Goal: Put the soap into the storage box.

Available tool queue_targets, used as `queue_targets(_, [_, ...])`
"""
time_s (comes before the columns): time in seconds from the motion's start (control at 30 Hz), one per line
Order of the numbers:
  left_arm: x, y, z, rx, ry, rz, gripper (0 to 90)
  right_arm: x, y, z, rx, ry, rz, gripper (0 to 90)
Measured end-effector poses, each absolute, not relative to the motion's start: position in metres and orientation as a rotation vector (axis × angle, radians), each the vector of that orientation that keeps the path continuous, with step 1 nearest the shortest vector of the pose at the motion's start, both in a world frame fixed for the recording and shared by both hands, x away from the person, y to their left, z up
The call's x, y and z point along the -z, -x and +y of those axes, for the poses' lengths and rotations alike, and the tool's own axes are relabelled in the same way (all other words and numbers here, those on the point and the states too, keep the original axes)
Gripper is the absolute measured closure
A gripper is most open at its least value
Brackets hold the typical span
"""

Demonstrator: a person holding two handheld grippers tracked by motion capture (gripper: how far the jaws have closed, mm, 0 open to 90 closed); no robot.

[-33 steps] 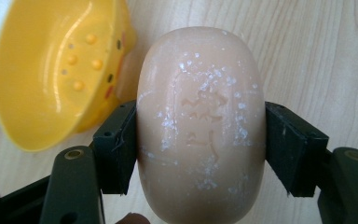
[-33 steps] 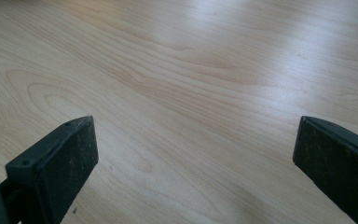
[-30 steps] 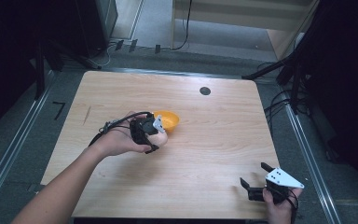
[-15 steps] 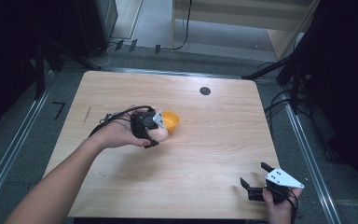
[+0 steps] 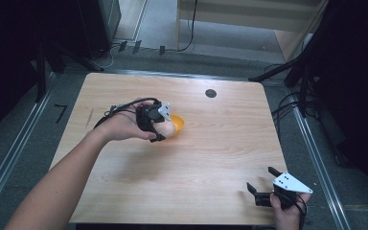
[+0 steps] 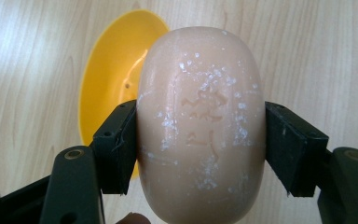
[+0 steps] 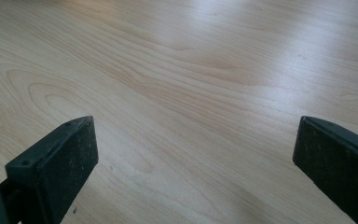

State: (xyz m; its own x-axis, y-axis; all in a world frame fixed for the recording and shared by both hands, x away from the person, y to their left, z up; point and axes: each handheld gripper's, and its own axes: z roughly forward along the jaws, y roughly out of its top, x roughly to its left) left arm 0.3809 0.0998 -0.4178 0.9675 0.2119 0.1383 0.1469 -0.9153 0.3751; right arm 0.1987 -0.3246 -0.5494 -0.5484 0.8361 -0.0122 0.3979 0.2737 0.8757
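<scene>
wooden table (image 5: 211,158): left tongs (image 6: 200,154) pinch soap (image 6: 200,126), seemingly above yellow bowl (image 6: 107,79); right tongs (image 7: 196,158) spread.

A waxy, matt bar of soap (image 6: 200,126) flecked with white residue, a glossy yellow plastic bowl (image 6: 109,79) and a smooth pale wood-grain worktop (image 6: 28,70).

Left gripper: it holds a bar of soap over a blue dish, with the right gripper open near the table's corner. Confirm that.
Not quite: the dish is yellow, not blue, as the left gripper view shows. The left gripper does hold the soap, and the right gripper is open near the table's corner.
</scene>
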Motion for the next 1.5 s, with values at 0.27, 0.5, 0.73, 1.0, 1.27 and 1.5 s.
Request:
queue_targets(0.27, [0.418, -0.400, 0.095, -0.217, -2.725, 0.250, 33.4, 0.549, -0.199, -0.325, -1.220, -1.103, 2.071, 0.2])
queue_targets(0.5, [0.425, -0.409, 0.088, -0.225, -2.765, 0.213, 33.3, 0.549, -0.199, -0.325, -1.225, -1.104, 2.069, 0.2])
queue_targets(0.73, [0.433, -0.419, 0.089, -0.231, -2.760, 0.197, 33.3, 0.549, -0.199, -0.325, -1.223, -1.104, 2.071, 0.2])
queue_targets(1.0, [0.439, -0.424, 0.089, -0.194, -2.752, 0.208, 33.3, 0.549, -0.199, -0.325, -1.221, -1.103, 2.071, 0.2])
queue_targets(1.27, [0.446, -0.430, 0.089, -0.192, -2.750, 0.241, 33.2, 0.549, -0.199, -0.325, -1.222, -1.102, 2.071, 0.2])
queue_targets(1.5, [0.450, -0.431, 0.087, -0.161, -2.759, 0.251, 33.2, 0.549, -0.199, -0.325, -1.226, -1.101, 2.071, 0.2])
